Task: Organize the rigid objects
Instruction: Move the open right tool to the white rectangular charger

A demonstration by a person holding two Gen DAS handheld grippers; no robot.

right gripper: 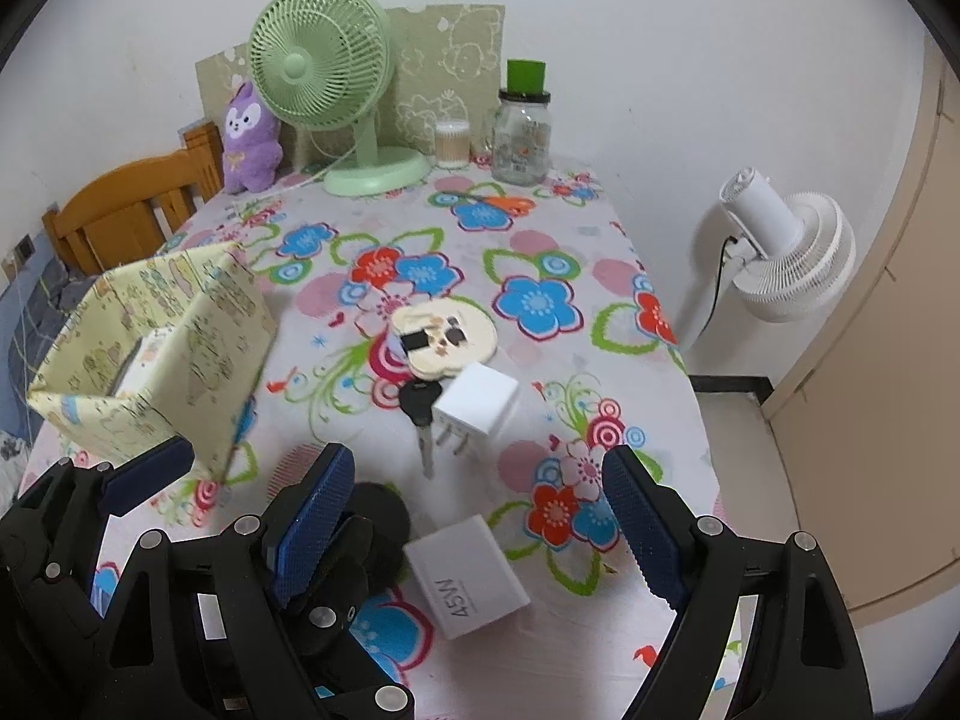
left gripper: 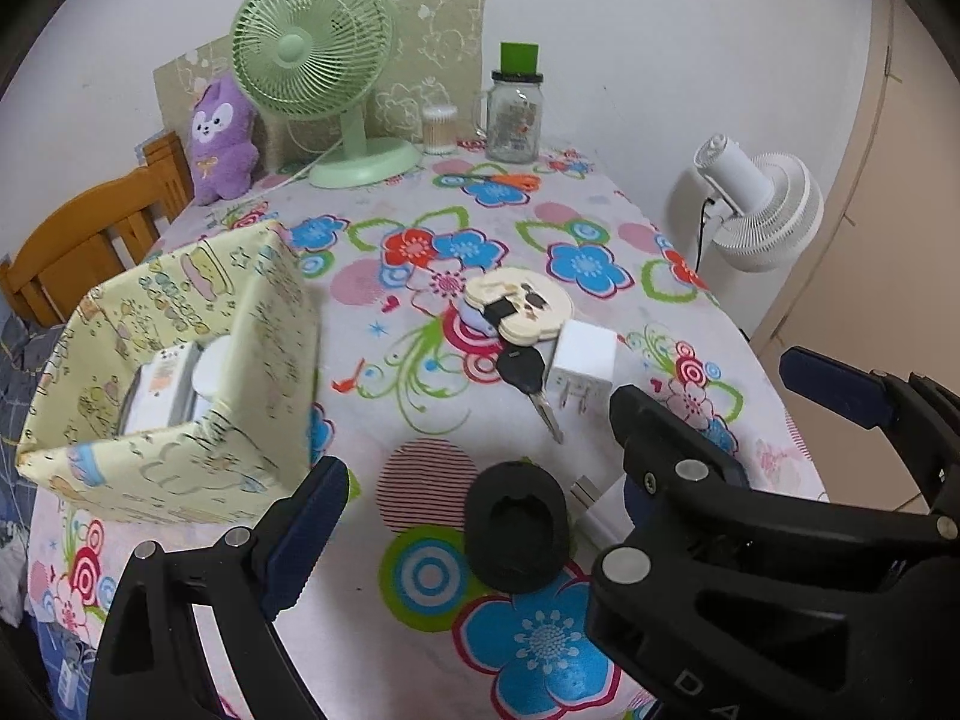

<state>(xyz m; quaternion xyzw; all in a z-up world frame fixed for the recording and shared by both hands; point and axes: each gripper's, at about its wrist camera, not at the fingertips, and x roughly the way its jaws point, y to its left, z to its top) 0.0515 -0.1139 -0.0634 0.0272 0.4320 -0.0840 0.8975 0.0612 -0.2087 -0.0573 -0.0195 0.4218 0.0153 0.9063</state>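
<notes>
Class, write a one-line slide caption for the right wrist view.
Open right gripper above a white 45W charger, with key, plug adapter and yellow box beyond.

Open floral tablecloth (right gripper: 540, 222) spans the table's middle, giving free passage between the rear row and the near cluster. Obstacles: yellow patterned box (left gripper: 180, 372) at the left edge; green desk fan (left gripper: 318, 60), purple plush (left gripper: 219, 138), cotton-swab jar (left gripper: 439, 129) and glass jar (left gripper: 515, 114) along the wall. Near cluster: cream keychain (left gripper: 519, 303), black key (left gripper: 525, 372), white plug adapter (left gripper: 582, 363), black ring-shaped piece (left gripper: 516, 528), 45W charger (right gripper: 465, 576). The left gripper (left gripper: 480, 498) and right gripper (right gripper: 486, 516), jaws wide, crowd the near edge.
</notes>
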